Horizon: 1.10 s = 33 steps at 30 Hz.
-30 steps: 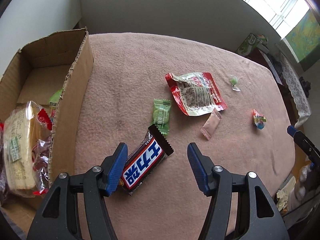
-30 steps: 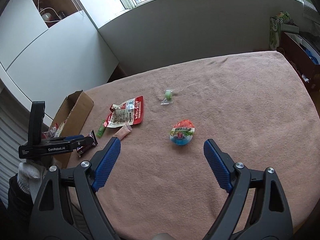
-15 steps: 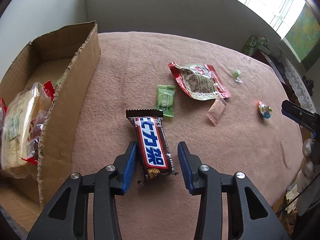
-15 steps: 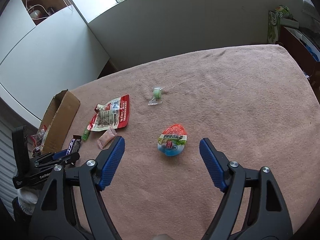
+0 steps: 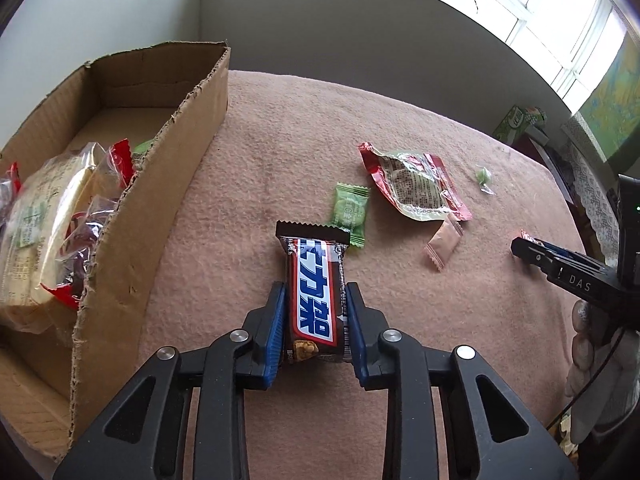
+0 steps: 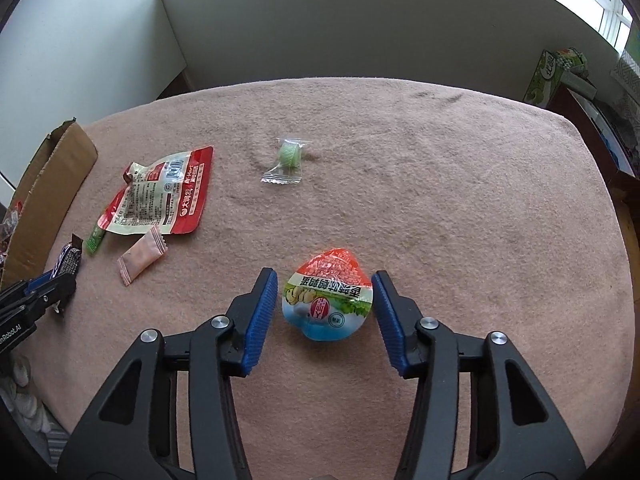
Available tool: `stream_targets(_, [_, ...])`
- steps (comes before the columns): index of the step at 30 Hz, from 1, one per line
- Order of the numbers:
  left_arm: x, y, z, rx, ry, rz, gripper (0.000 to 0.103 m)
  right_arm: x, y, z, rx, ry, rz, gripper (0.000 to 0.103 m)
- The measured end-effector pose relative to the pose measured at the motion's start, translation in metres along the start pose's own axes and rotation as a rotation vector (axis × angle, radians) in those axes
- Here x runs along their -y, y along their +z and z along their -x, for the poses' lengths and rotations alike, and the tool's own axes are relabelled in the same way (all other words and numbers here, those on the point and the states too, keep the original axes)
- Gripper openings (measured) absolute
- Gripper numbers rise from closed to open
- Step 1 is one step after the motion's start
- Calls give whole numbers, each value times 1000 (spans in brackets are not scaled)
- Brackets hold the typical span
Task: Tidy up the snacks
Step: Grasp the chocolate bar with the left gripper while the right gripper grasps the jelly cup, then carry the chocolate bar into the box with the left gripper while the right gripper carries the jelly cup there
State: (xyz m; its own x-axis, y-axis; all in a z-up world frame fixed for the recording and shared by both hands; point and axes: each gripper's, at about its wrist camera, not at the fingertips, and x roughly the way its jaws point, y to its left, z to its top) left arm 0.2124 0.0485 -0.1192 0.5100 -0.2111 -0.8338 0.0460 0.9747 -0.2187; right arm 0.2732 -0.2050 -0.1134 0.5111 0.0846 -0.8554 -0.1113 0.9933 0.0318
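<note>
- Tongs first: our left tongs (image 5: 314, 326) have just been closing, and their blue pads now press on both long sides of the chocolate bar (image 5: 314, 296), gripping its near half while it lies on the bench (image 5: 280, 140).
- Our right tongs (image 6: 324, 316) have also just been closing. The jelly cup (image 6: 326, 294) sits between the pads; a thin gap shows on the left side and the right pad looks at or just short of the rim, so we judge it not yet gripped.
- For the left, we think a straight lift is best, keeping the bar level so its free far end does not drag the green candy (image 5: 350, 212) that it overlaps.
- For the right, we would finish the squeeze gently and evenly, since the foil-topped cup looks rounded and could pop out forward.
- Outward on the bench lie the red pouch (image 6: 164, 196), the pink sachet (image 6: 140, 258) and the round green sweet (image 6: 288, 156), all apart from both tongs.
- The box (image 5: 156, 184) stands just left of the bar, with bagged bread (image 5: 44, 220) already inside; we judge it the place for both snacks.
</note>
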Motion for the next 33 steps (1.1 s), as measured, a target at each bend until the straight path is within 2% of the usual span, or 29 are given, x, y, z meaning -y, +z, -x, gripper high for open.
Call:
stream_targets(9, [-2,-4,5,17,-6,6,27,10,-11,11,13,18,-15,41])
stream_targets(17, [-5,-9,15,29,-13,0,27,5,-17,39,59,36,-7,41])
stream_targets(23, [-6,-9,40,79,-29,-11,27,-28,-10,66,117,63,55,41])
stream_targets(33, [-29,10,89,182,-35,-2,27,-106,16,99,192,172,163,41])
